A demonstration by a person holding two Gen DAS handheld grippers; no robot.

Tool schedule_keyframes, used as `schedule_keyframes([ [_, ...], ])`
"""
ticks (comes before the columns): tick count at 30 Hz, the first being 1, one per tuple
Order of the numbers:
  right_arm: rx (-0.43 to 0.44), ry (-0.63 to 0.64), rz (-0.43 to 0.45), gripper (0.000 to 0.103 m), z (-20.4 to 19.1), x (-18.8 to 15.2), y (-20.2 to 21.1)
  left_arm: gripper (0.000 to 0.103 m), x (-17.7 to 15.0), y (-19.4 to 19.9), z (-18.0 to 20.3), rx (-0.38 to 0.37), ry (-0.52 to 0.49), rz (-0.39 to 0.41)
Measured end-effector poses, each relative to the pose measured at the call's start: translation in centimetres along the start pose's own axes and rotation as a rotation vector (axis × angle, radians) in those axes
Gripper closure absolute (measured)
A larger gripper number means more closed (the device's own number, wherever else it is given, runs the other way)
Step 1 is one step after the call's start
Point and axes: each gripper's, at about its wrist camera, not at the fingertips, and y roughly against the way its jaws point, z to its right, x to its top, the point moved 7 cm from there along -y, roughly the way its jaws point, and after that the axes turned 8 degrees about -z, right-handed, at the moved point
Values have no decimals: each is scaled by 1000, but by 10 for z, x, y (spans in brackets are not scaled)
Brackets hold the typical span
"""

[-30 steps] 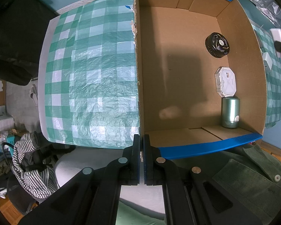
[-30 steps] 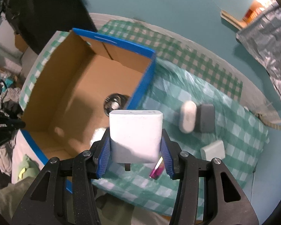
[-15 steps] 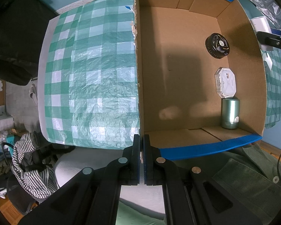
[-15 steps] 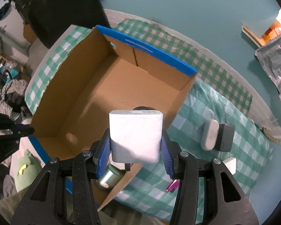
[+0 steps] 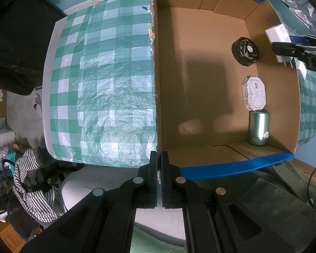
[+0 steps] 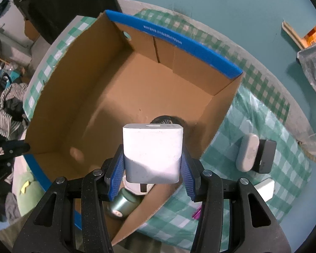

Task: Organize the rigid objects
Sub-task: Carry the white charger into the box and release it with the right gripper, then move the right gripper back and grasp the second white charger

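Note:
My right gripper (image 6: 152, 158) is shut on a white power adapter (image 6: 152, 149) with its prongs pointing back toward me. It hangs over the right side of the open cardboard box (image 6: 137, 80). In the left wrist view the adapter (image 5: 277, 32) and right gripper (image 5: 292, 48) show above the box's right wall (image 5: 284, 88). Along that wall inside lie a black round disc (image 5: 244, 50), a white octagonal case (image 5: 253, 92) and a green cylinder (image 5: 259, 127). My left gripper (image 5: 159, 160) is shut on the box's near left corner.
A green checked cloth (image 5: 103, 84) covers the table left of the box. Right of the box lie a white oblong case (image 6: 247, 155), a dark grey block (image 6: 266, 157), a white block (image 6: 264, 188) and a small purple item (image 6: 197, 214). A striped garment (image 5: 31, 179) sits off the table.
My right gripper has carried the adapter from above the cloth to above the box's right side and has come lower. The left gripper has stayed put.

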Motion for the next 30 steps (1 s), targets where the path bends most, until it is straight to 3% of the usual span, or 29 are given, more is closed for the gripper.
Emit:
schedule_keyframes([
  [30, -18, -38, 5, 50, 4, -1, 2, 100, -2, -1, -2, 3, -4, -3],
])
